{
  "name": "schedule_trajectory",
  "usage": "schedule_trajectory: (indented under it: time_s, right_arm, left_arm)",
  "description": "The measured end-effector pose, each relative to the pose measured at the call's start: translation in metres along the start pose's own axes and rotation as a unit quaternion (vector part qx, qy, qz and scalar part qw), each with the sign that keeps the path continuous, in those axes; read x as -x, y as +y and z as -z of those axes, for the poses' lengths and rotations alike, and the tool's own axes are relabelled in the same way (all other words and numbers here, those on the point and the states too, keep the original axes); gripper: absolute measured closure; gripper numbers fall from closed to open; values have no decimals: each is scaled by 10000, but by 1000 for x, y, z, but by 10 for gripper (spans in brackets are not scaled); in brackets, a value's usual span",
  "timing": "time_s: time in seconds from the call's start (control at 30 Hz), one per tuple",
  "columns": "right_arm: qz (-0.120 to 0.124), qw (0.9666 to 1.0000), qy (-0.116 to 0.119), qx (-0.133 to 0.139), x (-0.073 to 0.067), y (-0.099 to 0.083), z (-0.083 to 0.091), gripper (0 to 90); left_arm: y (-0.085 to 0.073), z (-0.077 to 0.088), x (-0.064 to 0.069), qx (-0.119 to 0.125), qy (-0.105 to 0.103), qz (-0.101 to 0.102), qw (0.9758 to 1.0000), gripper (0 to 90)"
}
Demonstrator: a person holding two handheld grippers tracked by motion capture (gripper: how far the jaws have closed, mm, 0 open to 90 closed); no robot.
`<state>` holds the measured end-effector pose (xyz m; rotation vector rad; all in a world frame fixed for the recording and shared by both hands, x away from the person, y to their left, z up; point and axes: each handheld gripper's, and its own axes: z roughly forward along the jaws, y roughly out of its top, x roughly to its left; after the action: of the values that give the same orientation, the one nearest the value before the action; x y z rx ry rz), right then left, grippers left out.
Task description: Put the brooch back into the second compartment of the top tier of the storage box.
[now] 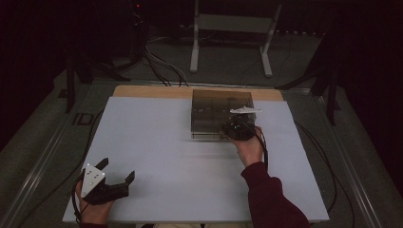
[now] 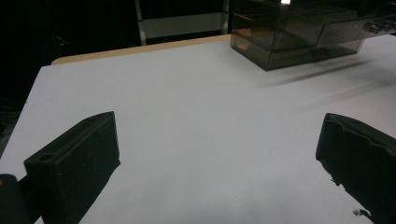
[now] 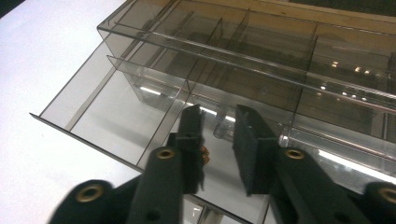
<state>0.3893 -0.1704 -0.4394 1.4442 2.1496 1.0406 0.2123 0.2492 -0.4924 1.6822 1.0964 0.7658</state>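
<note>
A smoky clear plastic drawer box (image 1: 216, 111) stands at the far middle of the white table (image 1: 166, 156). In the right gripper view its lower drawer (image 3: 93, 112) is pulled out, with clear dividers inside. My right gripper (image 3: 218, 112) hangs over that drawer at the box front (image 1: 236, 127), jaws a narrow gap apart, with a small clear rounded piece (image 3: 223, 127) behind the gap. I cannot see anything clamped. My left gripper (image 1: 117, 169) rests near the table's front left corner, wide open and empty (image 2: 219, 121). The box (image 2: 289, 42) is far off in the left gripper view.
A wooden strip (image 1: 142, 91) edges the table's far side. Beyond it on the dark floor stand a white metal frame (image 1: 230, 33) and several cables (image 1: 161, 66). Black cables trail from both grippers off the table's sides.
</note>
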Motion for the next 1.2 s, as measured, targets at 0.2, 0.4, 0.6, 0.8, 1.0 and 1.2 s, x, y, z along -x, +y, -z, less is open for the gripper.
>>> schedule_trajectory:
  time_s: [0.2, 0.4, 0.6, 0.8, 1.0, 1.2]
  right_arm:
    - [-28, 9999, 37, 152, 2, -1, 6, 564]
    - [54, 9998, 22, 184, 2, -1, 10, 440]
    - [149, 9997, -49, 206, 0, 0, 14, 321]
    - [234, 9994, -141, 189, -2, 1, 18, 232]
    - [367, 9990, -214, 150, -2, -1, 23, 151]
    - [463, 9986, -172, 163, 0, -3, 27, 51]
  left_arm:
    - [0, 0, 0, 0, 0, -2, 10000, 5]
    - [0, -1, 0, -11, -10, -14, 10000, 5]
    - [0, -1, 1, -19, -10, -19, 10000, 5]
    - [0, -1, 0, -12, -11, -12, 10000, 5]
    - [0, -1, 1, -24, -19, -18, 10000, 5]
    - [0, -1, 1, -33, -18, -13, 10000, 5]
